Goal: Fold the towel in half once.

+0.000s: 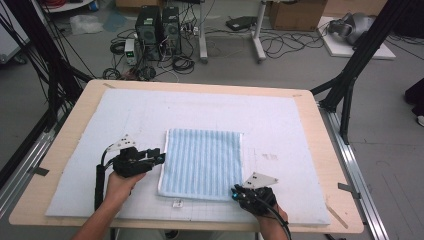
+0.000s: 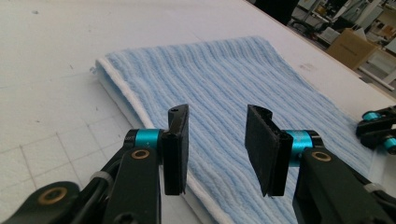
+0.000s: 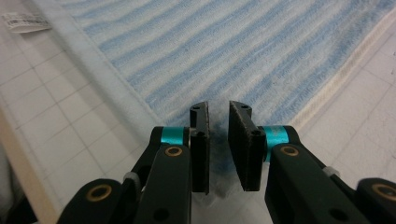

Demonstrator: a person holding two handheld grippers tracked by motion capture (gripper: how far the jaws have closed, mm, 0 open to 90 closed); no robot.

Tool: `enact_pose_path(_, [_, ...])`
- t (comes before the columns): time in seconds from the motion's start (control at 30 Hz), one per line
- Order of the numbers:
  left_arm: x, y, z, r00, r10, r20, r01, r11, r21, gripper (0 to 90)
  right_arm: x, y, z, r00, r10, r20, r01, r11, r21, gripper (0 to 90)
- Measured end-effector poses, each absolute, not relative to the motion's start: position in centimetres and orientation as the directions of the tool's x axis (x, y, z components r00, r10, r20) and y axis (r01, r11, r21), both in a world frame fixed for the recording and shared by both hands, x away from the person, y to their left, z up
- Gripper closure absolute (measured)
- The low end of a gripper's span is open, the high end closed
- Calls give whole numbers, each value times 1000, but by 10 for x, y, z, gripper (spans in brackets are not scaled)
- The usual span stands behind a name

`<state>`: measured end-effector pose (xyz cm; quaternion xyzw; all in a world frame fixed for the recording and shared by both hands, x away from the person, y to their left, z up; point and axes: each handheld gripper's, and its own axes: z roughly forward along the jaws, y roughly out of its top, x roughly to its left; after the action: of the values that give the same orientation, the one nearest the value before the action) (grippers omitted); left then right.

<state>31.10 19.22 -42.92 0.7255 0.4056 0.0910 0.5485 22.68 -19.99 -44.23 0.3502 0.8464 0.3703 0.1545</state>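
2 grippers at a folded blue striped towel, left gripper gaping wide over its side edge, right gripper narrowed around its near corner, pads not visibly pressing.

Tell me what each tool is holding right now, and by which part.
The right tool has the near right corner of the blue striped towel between its jaws; whether the pads already pinch it cannot be told. The left tool holds nothing, jaws open over the towel's left edge.

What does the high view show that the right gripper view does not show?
High view alone: the whole table, the floor with computers, and both forearms.
Right gripper view alone: the right gripper close up, its jaws narrowly apart around the towel's near corner, not visibly pressing it.
Both share: the blue striped towel and the small white tag beside it.
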Motion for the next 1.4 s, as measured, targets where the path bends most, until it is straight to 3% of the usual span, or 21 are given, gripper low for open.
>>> enact_pose_path(0.2, [333,187,-426,672,694,-258,461,-120,879,603,241,-211,-425,-680,733,9,433,392,812,788])
enact_pose_path(0.3, [344,183,-425,669,705,-236,453,-135,881,698,262,-211,-421,-659,752,2,434,379,817,780])
enact_pose_path(0.47, [371,176,-426,640,730,-240,475,-131,870,740,305,-206,-422,-609,793,28,469,332,818,650])
enact_pose_path(0.63, [390,170,-435,578,777,-251,500,-93,861,783,343,-199,-426,-590,807,8,484,345,804,688])
enact_pose_path(0.83, [406,159,-448,566,795,-218,516,-136,846,799,380,-194,-433,-571,820,31,520,332,787,702])
enact_pose_path(0.93, [416,158,-452,543,806,-236,585,-161,795,807,392,-192,-441,-564,826,23,544,350,763,730])
enact_pose_path(1.1, [418,154,-452,535,826,-180,578,-202,791,841,401,-200,-448,-525,850,37,570,319,757,743])
enact_pose_path(1.2, [418,156,-452,540,822,-181,576,-204,792,834,401,-204,-447,-513,857,40,574,308,759,718])
enact_pose_path(1.33, [411,163,-447,619,767,-166,494,-217,842,642,392,-209,-437,-511,857,58,553,276,786,644])
enact_pose_path(1.4, [404,169,-443,657,740,-145,408,-188,893,638,384,-212,-428,-521,852,61,524,262,811,588])
